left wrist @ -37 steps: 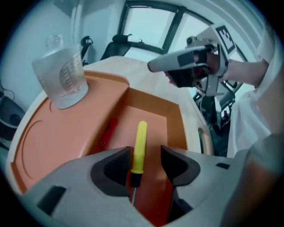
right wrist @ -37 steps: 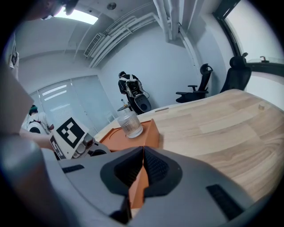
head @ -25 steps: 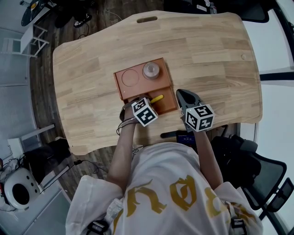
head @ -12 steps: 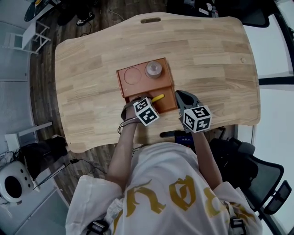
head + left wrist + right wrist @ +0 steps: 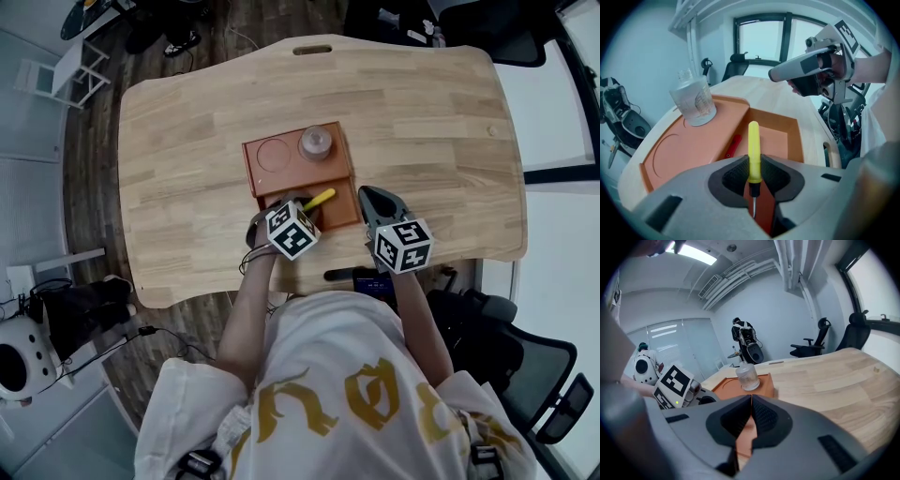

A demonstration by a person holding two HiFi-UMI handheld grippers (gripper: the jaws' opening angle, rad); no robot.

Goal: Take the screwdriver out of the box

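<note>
The orange box (image 5: 259, 184) (image 5: 689, 150) lies mid-table, its deep compartment nearest me. My left gripper (image 5: 302, 208) (image 5: 753, 176) is shut on the yellow-handled screwdriver (image 5: 319, 199) (image 5: 753, 150), gripping the handle near its base, with the thin metal blade pointing down toward the camera and the handle raised above the compartment. A red tool (image 5: 732, 146) lies on the compartment floor. My right gripper (image 5: 373, 198) (image 5: 751, 416) hovers just right of the box, jaws shut with nothing between them.
A clear glass jar (image 5: 315, 142) (image 5: 693, 104) (image 5: 746, 377) stands in the box's far shallow tray beside a round recess (image 5: 273, 154). The wooden table (image 5: 422, 131) stretches wide to the right and left. Office chairs and a black device at the near table edge (image 5: 356, 276) surround it.
My left gripper has lifted a little with the screwdriver, its yellow handle now tilting higher over the compartment. The right gripper has stayed where it was.
</note>
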